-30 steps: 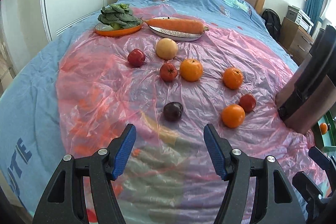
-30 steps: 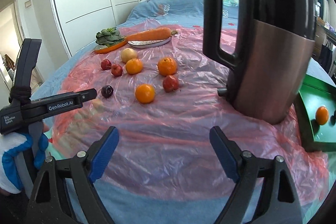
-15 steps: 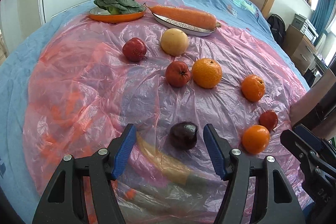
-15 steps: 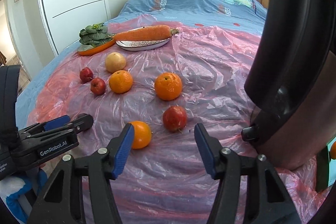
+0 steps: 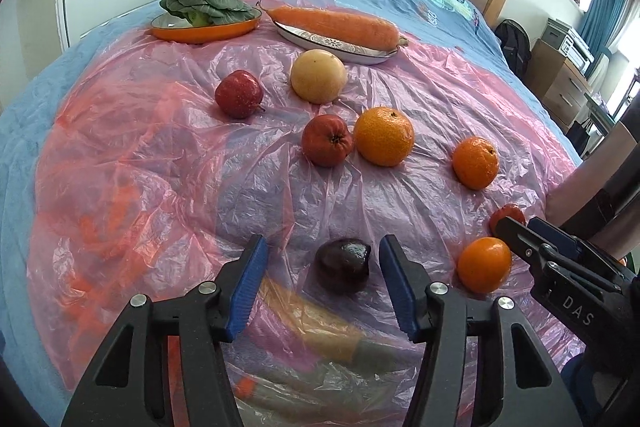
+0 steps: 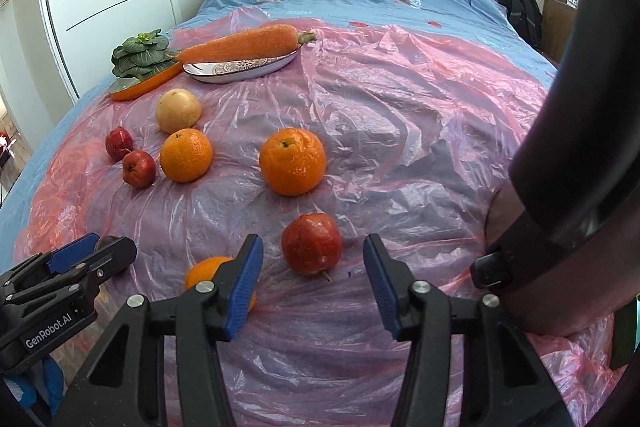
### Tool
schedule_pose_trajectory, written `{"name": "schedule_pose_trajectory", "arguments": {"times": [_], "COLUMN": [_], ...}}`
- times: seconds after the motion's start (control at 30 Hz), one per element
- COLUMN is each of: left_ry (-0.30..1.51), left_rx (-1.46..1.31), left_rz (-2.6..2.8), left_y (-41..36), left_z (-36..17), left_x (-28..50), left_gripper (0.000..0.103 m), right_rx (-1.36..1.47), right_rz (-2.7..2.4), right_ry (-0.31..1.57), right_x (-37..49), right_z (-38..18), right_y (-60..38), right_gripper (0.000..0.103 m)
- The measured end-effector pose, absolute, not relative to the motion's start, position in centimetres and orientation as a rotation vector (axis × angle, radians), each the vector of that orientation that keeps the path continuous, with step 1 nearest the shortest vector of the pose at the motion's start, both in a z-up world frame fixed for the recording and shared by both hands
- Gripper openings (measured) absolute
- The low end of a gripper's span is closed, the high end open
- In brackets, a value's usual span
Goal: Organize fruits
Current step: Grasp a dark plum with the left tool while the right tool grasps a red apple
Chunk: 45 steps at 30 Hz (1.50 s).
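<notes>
Fruit lies scattered on a pink plastic sheet point(image 5: 160, 155) over a bed. My left gripper point(image 5: 322, 259) is closing around a dark purple plum point(image 5: 343, 264); its blue pads stand apart from the fruit on both sides. My right gripper point(image 6: 312, 259) is closing around a red apple point(image 6: 312, 249), with gaps left on either side. An orange point(image 6: 216, 277) sits half hidden behind the right gripper's left finger. Farther off lie two oranges point(image 6: 292, 161) point(image 6: 186, 155), two small red apples point(image 6: 139, 169) point(image 6: 119, 143) and a pale yellow fruit point(image 6: 178, 110).
A steel kettle with a black handle point(image 6: 568, 163) stands close on the right. At the back, an orange dish of greens point(image 5: 206, 13) and a white oval plate point(image 5: 340, 45) bearing a big carrot point(image 5: 334, 27). The right gripper's body point(image 5: 568, 275) shows at the left wrist view's right edge.
Both grippers came forward and down onto the fruit: the left over the plum, the right past the kettle over the red apple. Both pairs of jaws narrowed, the right one more.
</notes>
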<state>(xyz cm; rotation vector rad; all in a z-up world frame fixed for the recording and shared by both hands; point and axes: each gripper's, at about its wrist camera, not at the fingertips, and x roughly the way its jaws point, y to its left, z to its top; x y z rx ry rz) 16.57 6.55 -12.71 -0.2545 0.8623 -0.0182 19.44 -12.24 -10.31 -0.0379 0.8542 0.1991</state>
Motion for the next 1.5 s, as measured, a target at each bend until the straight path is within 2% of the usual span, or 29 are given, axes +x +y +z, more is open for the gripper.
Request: {"name": "schedule_pose_trajectory", "arguments": {"times": [0.27,0.37,0.53,0.63,0.8,1.5], "left_ry": [0.872,0.873,0.873,0.871,0.869,0.771], "left_rx": [-0.248,-0.260,-0.264,-0.261,-0.247,-0.267], "left_rz": [-0.026,-0.031,-0.041,-0.047,-0.052,-0.105], "left_y": [6.7,6.9,7.0,7.0,6.7,6.6], "left_z": [-13.0,-13.0,-13.1,-13.1,-13.1,-10.5], "left_x": [16.7,16.7,16.7,16.6,16.6,15.5], "left_gripper": [0.045,0.041,0.029,0.026,0.024,0.023], "right_rx": [-0.012,-0.002,-0.002,0.002,0.012,0.025], "right_rz": [0.215,0.216,0.231,0.231,0.231,0.274], "right_ry": [0.870,0.880,0.872,0.868,0.863,0.786], "right_x": [20.2,20.5,20.4,20.4,20.5,18.1], "right_z": [-11.2,-11.6,-11.9,-11.9,-11.9,-9.4], "right_y": [-12.3,-12.4,-12.3,-12.4,-12.6,-12.7], "right_gripper": [0.071,0.064,0.042,0.033,0.026,0.026]}}
